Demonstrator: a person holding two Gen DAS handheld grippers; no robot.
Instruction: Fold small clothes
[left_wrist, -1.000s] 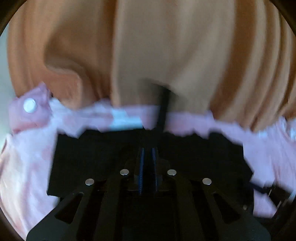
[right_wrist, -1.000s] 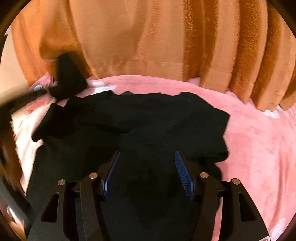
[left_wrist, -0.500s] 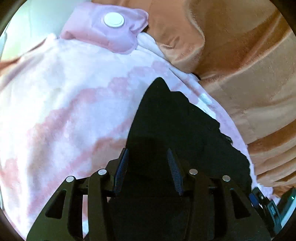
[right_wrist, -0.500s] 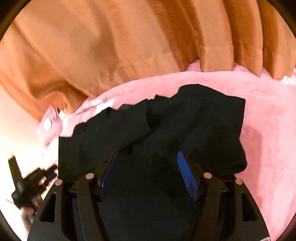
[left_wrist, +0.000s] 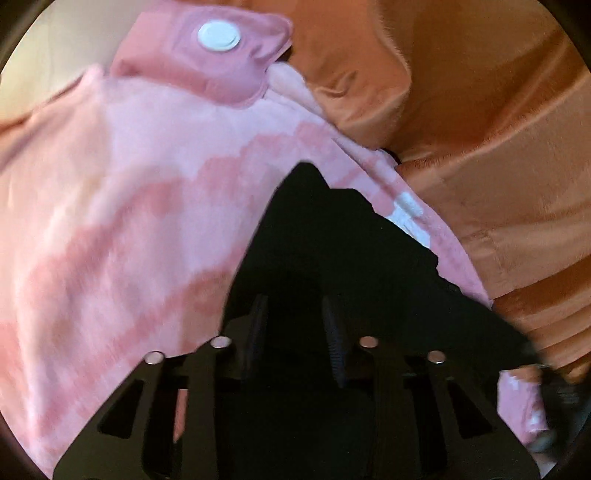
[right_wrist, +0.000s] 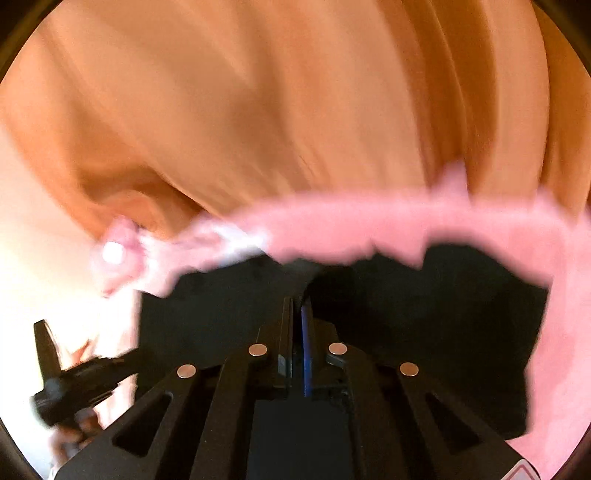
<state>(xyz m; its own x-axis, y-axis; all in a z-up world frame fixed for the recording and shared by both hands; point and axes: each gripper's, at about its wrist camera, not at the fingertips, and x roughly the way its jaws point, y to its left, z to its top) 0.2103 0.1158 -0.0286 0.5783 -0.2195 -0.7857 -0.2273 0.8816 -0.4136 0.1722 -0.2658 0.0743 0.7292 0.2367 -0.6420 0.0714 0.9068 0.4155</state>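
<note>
A black garment (left_wrist: 332, 243) lies on a pink blanket (left_wrist: 122, 206). In the left wrist view my left gripper (left_wrist: 293, 325) is open, its fingers apart just over the garment's near part, holding nothing. In the right wrist view the garment (right_wrist: 436, 306) spreads across the pink blanket (right_wrist: 406, 221), and my right gripper (right_wrist: 297, 317) is shut on a fold of the black cloth. The view is motion-blurred. The left gripper (right_wrist: 74, 384) shows at the lower left of the right wrist view.
An orange curtain (left_wrist: 480, 129) hangs close behind the blanket and fills the top of the right wrist view (right_wrist: 277, 110). A pink pouch with a white round cap (left_wrist: 218, 35) lies at the blanket's far corner.
My right gripper has closed on the black garment and moved; it was open half a second ago. My left gripper opened a second ago and now hovers open, closer over the garment.
</note>
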